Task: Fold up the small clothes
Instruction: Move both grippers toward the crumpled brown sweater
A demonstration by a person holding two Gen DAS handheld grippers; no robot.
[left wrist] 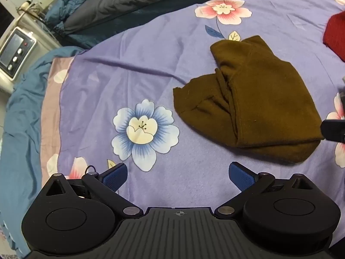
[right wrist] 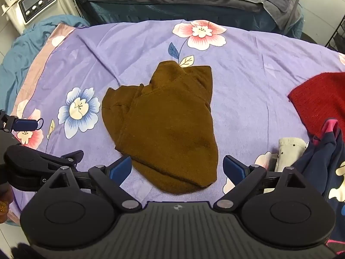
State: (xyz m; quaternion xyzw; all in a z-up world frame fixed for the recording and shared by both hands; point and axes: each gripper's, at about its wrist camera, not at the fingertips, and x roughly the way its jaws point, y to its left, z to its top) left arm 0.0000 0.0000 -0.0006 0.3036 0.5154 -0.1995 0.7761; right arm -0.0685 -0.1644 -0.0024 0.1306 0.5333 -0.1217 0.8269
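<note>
Brown garment lies on the purple flowered bedsheet, between the blue flower and the red knit, its far tip touching the leaf under the pink flower. Long axis runs away from the right gripper, from a rounded near end up to the narrower far end. The near end sits directly ahead of that gripper, between its two blue pads, which stand wide apart and press on nothing; the cloth is not gripped.

Left gripper hangs over bare sheet just beside the blue flower, jaws likewise wide apart and empty. From there the brown garment lies ahead and to the right, well off its centre line. Judgement: the right hand is the nearer one for a grasp at the near end; the left would need to shift right to reach the loose flap on the blue-flower side.

Appearance: soft, fuzzy knit, already doubled over, top layer smooth. One crumpled flap sticks out toward the blue flower, with a fold ridge running along the long axis. Fold looks partly done, edges not squared.

Other clothes are heaped beyond the red knit, near the right gripper.
</note>
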